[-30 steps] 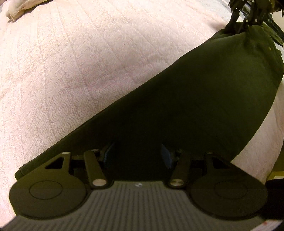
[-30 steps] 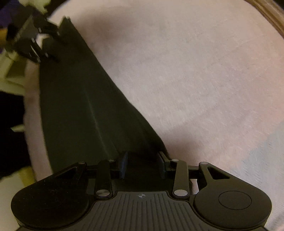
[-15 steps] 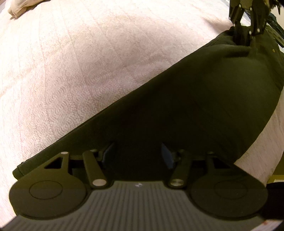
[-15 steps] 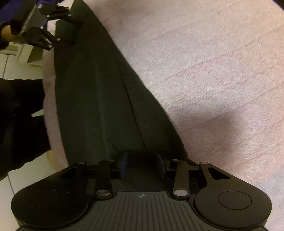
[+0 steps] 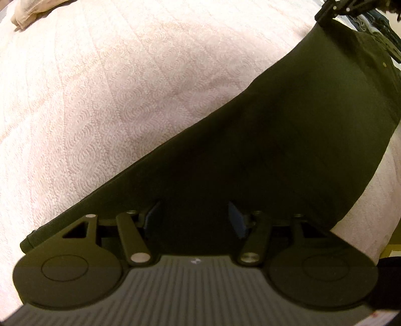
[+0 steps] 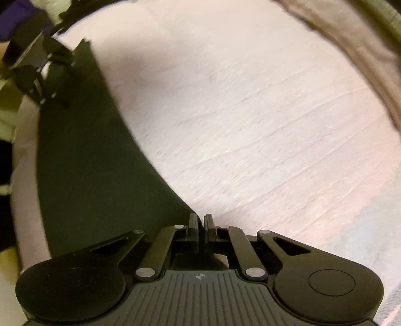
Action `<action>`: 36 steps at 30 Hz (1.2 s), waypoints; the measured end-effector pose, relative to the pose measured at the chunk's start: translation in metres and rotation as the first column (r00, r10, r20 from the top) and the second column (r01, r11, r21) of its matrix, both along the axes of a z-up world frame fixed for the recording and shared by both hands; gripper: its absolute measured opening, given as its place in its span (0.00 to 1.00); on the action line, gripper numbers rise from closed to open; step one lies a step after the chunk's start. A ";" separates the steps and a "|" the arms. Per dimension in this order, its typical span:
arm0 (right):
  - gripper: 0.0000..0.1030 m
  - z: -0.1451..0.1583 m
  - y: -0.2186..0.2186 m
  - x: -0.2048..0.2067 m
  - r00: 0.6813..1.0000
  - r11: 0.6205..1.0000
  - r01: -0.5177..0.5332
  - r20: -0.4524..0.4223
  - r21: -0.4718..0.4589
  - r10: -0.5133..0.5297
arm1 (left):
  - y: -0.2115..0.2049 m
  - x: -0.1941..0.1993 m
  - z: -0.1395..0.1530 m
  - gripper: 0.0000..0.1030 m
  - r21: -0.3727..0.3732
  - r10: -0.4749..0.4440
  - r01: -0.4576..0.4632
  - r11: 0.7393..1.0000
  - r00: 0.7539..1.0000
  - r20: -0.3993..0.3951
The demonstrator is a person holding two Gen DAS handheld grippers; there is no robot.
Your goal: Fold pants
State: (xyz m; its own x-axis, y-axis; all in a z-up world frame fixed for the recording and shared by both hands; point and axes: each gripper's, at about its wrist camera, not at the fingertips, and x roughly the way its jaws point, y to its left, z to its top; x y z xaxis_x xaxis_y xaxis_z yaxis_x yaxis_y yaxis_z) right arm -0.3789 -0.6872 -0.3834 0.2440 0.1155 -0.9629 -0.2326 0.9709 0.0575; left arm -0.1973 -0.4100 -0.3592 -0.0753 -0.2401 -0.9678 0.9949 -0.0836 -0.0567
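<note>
Dark green pants [image 5: 275,150] lie stretched out on a pink quilted bedspread [image 5: 112,87]. My left gripper [image 5: 193,218] is open over one end of them, with its blue-padded fingers wide apart and dark cloth between them. The right gripper [image 5: 335,7] shows at the far corner of the pants. In the right wrist view the pants [image 6: 87,163] run from the left gripper [image 6: 47,75] at the top left down to my right gripper [image 6: 200,220]. Its fingers are pressed together on the corner of the cloth. This view is blurred.
A beige cloth [image 5: 27,12] lies at the bedspread's far left corner. The bed's edge and the floor [image 5: 393,248] are just right of the pants. A beige rim [image 6: 363,50] curves along the far right. A purple sleeve [image 6: 15,17] shows behind the left gripper.
My right gripper's fingers, apart around the cloth before, have shut on the pants' corner, and its view has swung and blurred. The left gripper stays open in place.
</note>
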 end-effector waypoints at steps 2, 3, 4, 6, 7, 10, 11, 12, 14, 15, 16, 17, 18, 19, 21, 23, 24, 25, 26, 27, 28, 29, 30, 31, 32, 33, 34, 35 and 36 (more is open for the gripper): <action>0.05 -0.001 0.000 -0.009 0.997 0.998 0.064 0.047 -0.027 -0.062 | 0.000 0.000 0.000 0.54 -0.001 0.003 -0.003 1.000 1.000 -0.002; 0.07 0.002 -0.006 -0.015 0.984 0.986 0.159 0.086 -0.046 -0.155 | 0.001 0.001 0.001 0.54 -0.001 0.004 -0.004 1.000 1.000 -0.001; 0.16 0.006 -0.013 -0.023 0.959 0.963 0.264 0.120 -0.054 -0.256 | 0.002 0.001 0.002 0.54 -0.002 0.003 -0.003 1.000 1.000 0.002; 0.26 0.014 -0.024 -0.047 0.866 0.875 0.482 0.175 -0.048 -0.468 | 0.005 0.002 0.004 0.54 -0.003 0.004 -0.004 1.000 1.000 0.018; 0.27 0.016 -0.025 -0.062 0.804 0.815 0.578 0.193 -0.032 -0.563 | 0.006 0.004 0.006 0.54 -0.005 0.010 -0.010 1.000 1.000 0.023; 0.28 0.006 -0.024 -0.103 0.649 0.665 0.746 0.197 0.023 -0.735 | 0.014 0.013 0.008 0.54 -0.004 0.032 -0.032 0.999 0.999 0.039; 0.28 -0.001 -0.025 -0.114 0.613 0.629 0.776 0.182 0.045 -0.769 | 0.017 0.017 0.008 0.54 -0.001 0.042 -0.042 0.999 0.998 0.043; 0.29 -0.012 -0.024 -0.127 0.576 0.590 0.806 0.167 0.044 -0.800 | 0.020 0.022 0.008 0.54 0.004 0.055 -0.055 0.998 0.998 0.041; 0.29 -0.035 -0.025 -0.159 0.503 0.505 0.863 0.119 -0.015 -0.856 | 0.022 0.027 0.008 0.54 0.011 0.057 -0.058 0.998 0.997 0.044; 0.29 -0.039 -0.025 -0.178 0.446 0.449 0.894 0.127 -0.006 -0.886 | 0.025 0.030 0.009 0.54 0.017 0.061 -0.062 0.998 0.997 0.053; 0.29 -0.039 -0.027 -0.196 0.384 0.388 0.921 0.132 0.012 -0.914 | 0.027 0.033 0.010 0.54 0.021 0.064 -0.066 0.998 0.996 0.061; 0.29 -0.036 -0.030 -0.204 0.335 0.335 0.942 0.130 -0.023 -0.933 | 0.030 0.035 0.012 0.54 0.026 0.069 -0.071 0.997 0.995 0.070; 0.29 -0.031 -0.029 -0.212 0.286 0.281 0.958 0.137 -0.056 -0.948 | 0.033 0.036 0.014 0.54 0.028 0.071 -0.073 0.997 0.994 0.079; 0.29 -0.025 -0.027 -0.219 0.240 0.234 0.971 0.149 -0.054 -0.959 | 0.035 0.036 0.017 0.54 0.029 0.069 -0.072 0.997 0.994 0.085; 0.29 -0.018 -0.013 -0.233 0.173 0.175 0.985 0.165 -0.001 -0.971 | 0.039 0.034 0.023 0.54 0.028 0.062 -0.065 0.998 0.994 0.093; 0.31 -0.024 0.005 -0.239 0.165 0.168 0.986 0.138 0.004 -0.977 | 0.042 0.031 0.030 0.54 0.020 0.053 -0.055 0.998 0.994 0.093; 0.31 -0.031 0.010 -0.238 0.156 0.156 0.988 0.111 -0.016 -0.981 | 0.044 0.029 0.034 0.54 0.016 0.045 -0.047 0.999 0.995 0.092; 0.32 -0.037 0.016 -0.246 0.136 0.133 0.991 0.086 -0.033 -0.987 | 0.045 0.026 0.038 0.54 0.010 0.038 -0.039 0.999 0.995 0.091; 0.32 -0.039 0.022 -0.255 0.107 0.105 0.994 0.091 -0.022 -0.990 | 0.046 0.024 0.043 0.54 0.002 0.028 -0.028 1.000 0.996 0.089; 0.32 -0.038 0.026 -0.260 0.075 0.075 0.997 0.107 -0.009 -0.991 | 0.047 0.023 0.047 0.54 -0.006 0.019 -0.019 1.000 0.996 0.086; 0.32 -0.036 0.030 -0.263 0.047 0.046 0.999 0.109 -0.012 -0.993 | 0.048 0.022 0.052 0.54 -0.015 0.008 -0.007 1.000 0.996 0.084; 0.32 -0.033 0.035 -0.265 0.013 0.011 1.000 0.111 -0.019 -0.994 | 0.050 0.021 0.056 0.54 -0.024 -0.004 0.006 1.000 0.997 0.083; 0.32 -0.028 0.041 -0.267 -0.019 -0.021 1.000 0.116 -0.022 -0.993 | 0.052 0.020 0.060 0.54 -0.033 -0.018 0.020 0.999 0.996 0.083; 0.32 -0.023 0.048 -0.270 -0.046 -0.050 0.998 0.115 -0.032 -0.992 | 0.056 0.021 0.064 0.54 -0.042 -0.030 0.034 0.999 0.996 0.080; 0.35 -0.016 0.049 -0.266 -0.071 -0.077 0.995 0.103 -0.061 -0.992 | 0.059 0.021 0.068 0.54 -0.049 -0.042 0.046 0.998 0.996 0.076; 0.40 -0.009 0.056 -0.262 -0.103 -0.112 0.989 0.089 -0.101 -0.991 | 0.063 0.022 0.072 0.54 -0.059 -0.055 0.060 0.996 0.996 0.074; 0.50 0.004 0.076 -0.257 -0.129 -0.139 0.985 0.095 -0.104 -0.987 | 0.068 0.024 0.077 0.54 -0.073 -0.069 0.075 0.995 0.995 0.072; 0.54 0.014 0.093 -0.255 -0.149 -0.158 0.985 0.116 -0.074 -0.982 | 0.070 0.026 0.080 0.54 -0.082 -0.079 0.085 0.993 0.995 0.068; 0.55 0.026 0.114 -0.251 -0.165 -0.171 0.984 0.140 -0.039 -0.976 | 0.073 0.028 0.084 0.54 -0.094 -0.092 0.098 0.991 0.994 0.062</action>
